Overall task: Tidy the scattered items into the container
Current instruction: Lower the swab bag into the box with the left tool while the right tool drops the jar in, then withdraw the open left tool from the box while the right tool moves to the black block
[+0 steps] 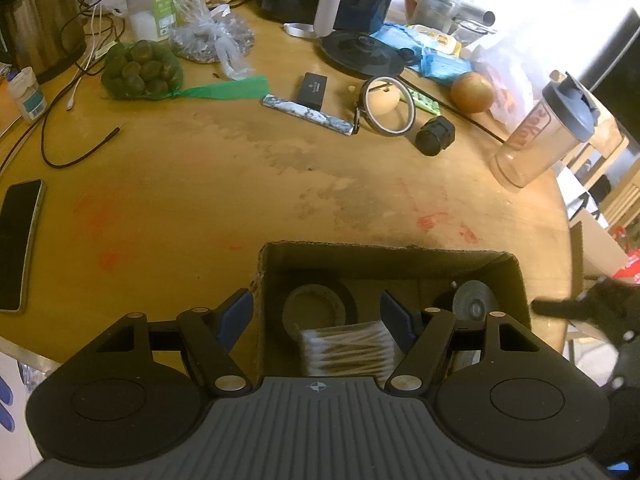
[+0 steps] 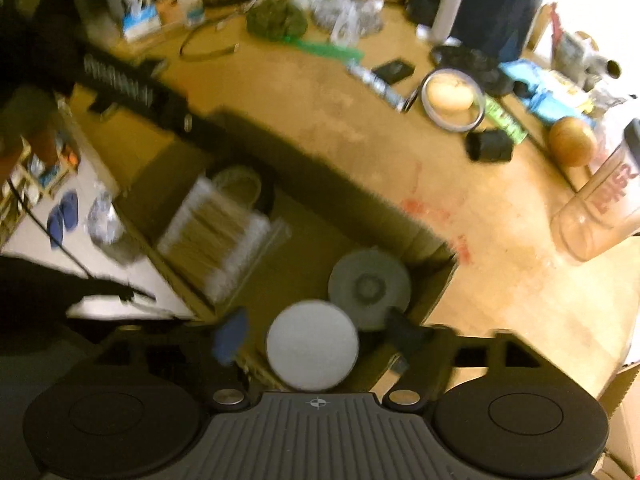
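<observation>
Your worn wooden tabletop (image 1: 248, 184) carries a cardboard box (image 1: 516, 280) at the near edge, a phone (image 1: 18, 240) far left, bagged limes (image 1: 138, 70), a tape ring (image 1: 386, 106), an onion (image 1: 472, 92), and a shaker bottle (image 1: 544, 136) on the right.

Matt brown cardboard box (image 1: 516, 280), worn scuffed wooden table (image 1: 240, 168), clear plastic shaker (image 1: 536, 140), glossy phone (image 1: 18, 240)

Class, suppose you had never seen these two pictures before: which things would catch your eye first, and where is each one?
First, the open cardboard box at the table's near edge, holding a pack of cotton swabs, a roll of tape and a grey disc. Next, the white round disc between the open right gripper's fingers, above the box. Beyond lies clutter: a net of green fruit far left, a shaker bottle right.
</observation>
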A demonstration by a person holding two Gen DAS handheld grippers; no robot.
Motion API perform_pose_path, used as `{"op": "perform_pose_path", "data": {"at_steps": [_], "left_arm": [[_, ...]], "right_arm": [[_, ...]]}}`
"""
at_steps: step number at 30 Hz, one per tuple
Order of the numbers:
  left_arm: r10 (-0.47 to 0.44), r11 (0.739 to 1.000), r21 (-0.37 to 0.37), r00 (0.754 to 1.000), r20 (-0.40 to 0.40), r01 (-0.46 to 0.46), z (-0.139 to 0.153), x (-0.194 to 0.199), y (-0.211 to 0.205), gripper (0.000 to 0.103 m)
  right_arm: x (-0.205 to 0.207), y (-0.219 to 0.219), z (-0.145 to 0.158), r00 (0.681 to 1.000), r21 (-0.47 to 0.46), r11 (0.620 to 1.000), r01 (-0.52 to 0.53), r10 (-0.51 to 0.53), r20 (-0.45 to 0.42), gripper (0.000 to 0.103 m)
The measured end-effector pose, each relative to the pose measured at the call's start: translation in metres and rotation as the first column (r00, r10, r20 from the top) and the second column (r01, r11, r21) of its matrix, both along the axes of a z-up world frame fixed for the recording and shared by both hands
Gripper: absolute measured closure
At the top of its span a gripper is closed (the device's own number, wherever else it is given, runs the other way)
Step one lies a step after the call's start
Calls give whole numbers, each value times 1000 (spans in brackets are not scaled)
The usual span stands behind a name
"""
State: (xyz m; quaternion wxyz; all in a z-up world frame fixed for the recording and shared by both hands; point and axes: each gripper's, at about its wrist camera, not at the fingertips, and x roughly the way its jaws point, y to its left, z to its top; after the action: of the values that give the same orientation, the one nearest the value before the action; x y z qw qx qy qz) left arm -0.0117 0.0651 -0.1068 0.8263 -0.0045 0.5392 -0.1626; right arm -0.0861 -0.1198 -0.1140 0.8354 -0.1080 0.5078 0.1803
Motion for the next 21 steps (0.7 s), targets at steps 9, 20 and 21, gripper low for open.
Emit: {"op": "perform_pose_path", "data": {"at_steps": [9, 20, 21], "left_arm": [[-9, 1000, -8, 1000, 15, 9, 2, 2, -2, 33], [-39, 999, -31, 997, 69, 41, 14, 13, -9, 34], [-41, 999, -33, 996, 75, 44, 15, 14, -9, 34]], "right_arm": [[13, -17, 19, 985, 84, 989, 123, -132, 111, 6], [31, -28, 32, 948, 57, 987, 147, -157, 275, 0], [33, -29, 33, 945, 54, 987, 154, -163, 283, 0]]}}
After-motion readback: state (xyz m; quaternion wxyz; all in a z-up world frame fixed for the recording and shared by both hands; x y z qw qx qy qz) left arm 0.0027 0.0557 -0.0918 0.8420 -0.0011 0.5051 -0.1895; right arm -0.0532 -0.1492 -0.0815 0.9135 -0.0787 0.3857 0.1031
